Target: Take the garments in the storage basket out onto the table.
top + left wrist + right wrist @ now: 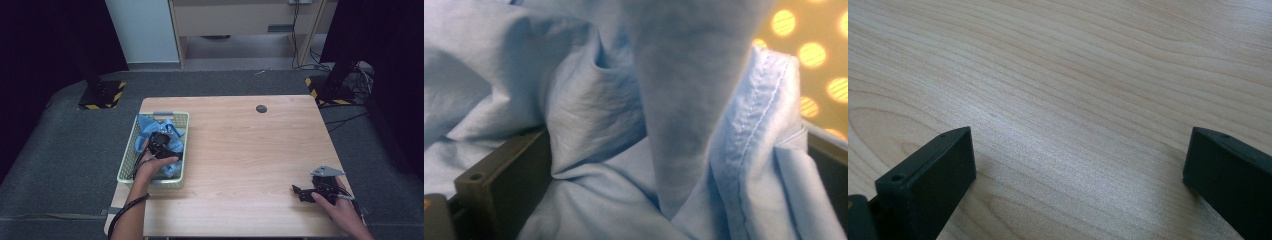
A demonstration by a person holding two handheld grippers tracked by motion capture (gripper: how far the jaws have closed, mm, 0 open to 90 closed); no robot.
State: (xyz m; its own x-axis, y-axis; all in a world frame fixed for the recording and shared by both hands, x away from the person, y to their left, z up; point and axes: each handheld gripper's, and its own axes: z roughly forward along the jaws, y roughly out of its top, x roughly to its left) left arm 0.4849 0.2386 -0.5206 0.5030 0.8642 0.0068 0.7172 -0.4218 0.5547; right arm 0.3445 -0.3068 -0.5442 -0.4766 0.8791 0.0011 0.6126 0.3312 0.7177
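The left hand-held gripper (161,141) is reaching down into the pale green basket (128,165), and its jaws are standing wide apart with folds of light blue cloth (589,115) bunching up between them. In the left gripper view one jaw is rising at the lower left and the other is edging in at the far right; a tall ridge of the cloth is standing straight ahead of the camera, a stitched hem is running down just inside the right jaw, and the basket's perforated wall (819,60) is glowing beyond that hem.

Judging from this, the step in hand is taking hold of the cloth inside the basket, and nothing is being pinched yet. The next move is probably calling for the jaws to close on the raised fold lying between them, then a lift straight up so the cloth is clearing the basket's rim without dragging the basket along.

The basket is holding the crumpled blue cloth, which is lying under and around the left hand-held gripper and filling most of it.

The right hand-held gripper (302,192) is resting low over the bare table (1073,75), well away from the basket, with its jaws also spread apart and nothing lying between them.
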